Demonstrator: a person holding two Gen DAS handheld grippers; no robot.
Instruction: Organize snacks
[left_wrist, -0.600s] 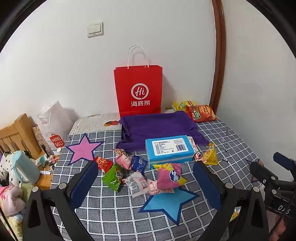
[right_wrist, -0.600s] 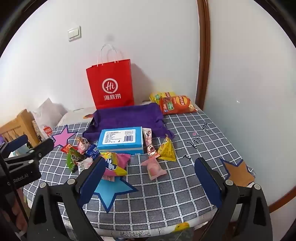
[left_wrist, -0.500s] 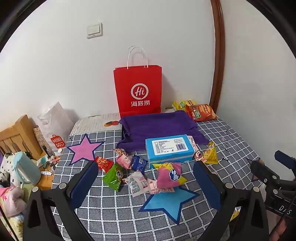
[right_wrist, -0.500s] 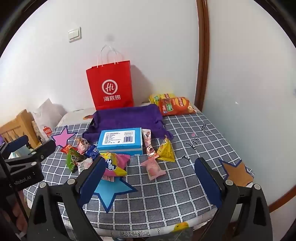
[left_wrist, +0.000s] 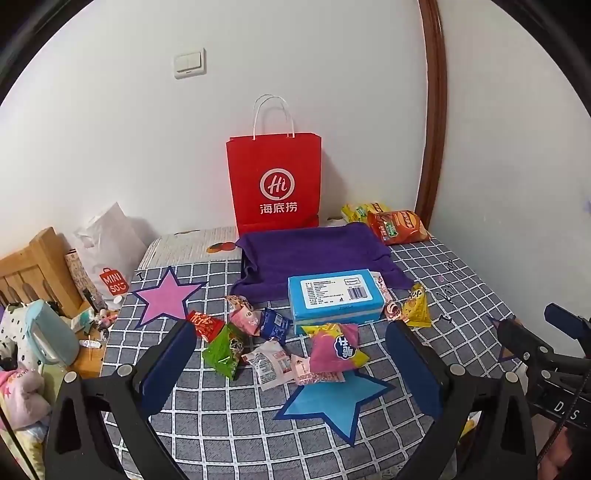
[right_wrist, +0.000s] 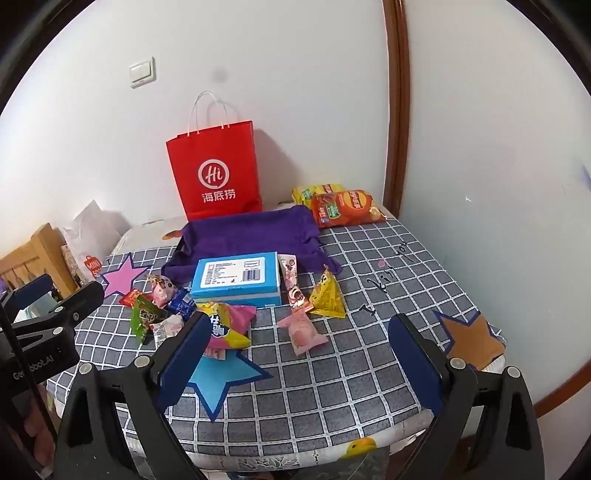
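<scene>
Several small snack packets lie scattered mid-table: a green one (left_wrist: 224, 349), a pink-and-yellow bag (left_wrist: 338, 349) and a yellow pyramid packet (left_wrist: 417, 308) among them. A blue box (left_wrist: 334, 299) sits behind them, in front of a purple cloth (left_wrist: 314, 251). Two larger crisp bags (left_wrist: 400, 225) lie at the back right. My left gripper (left_wrist: 291, 363) hovers open above the near table, nothing between its fingers. My right gripper (right_wrist: 301, 356) is open too, with a pink candy packet (right_wrist: 301, 330) lying on the table beyond it.
A red paper bag (left_wrist: 275, 184) stands against the wall behind the cloth. The checked tablecloth (right_wrist: 351, 369) bears pink, blue and orange star shapes. A wooden chair (left_wrist: 33, 262), a white shopping bag and soft clutter crowd the left side. Walls close off the back and right.
Both views have shifted only slightly; the scene sits a little lower and further. No snack has moved and both grippers stay open.
</scene>
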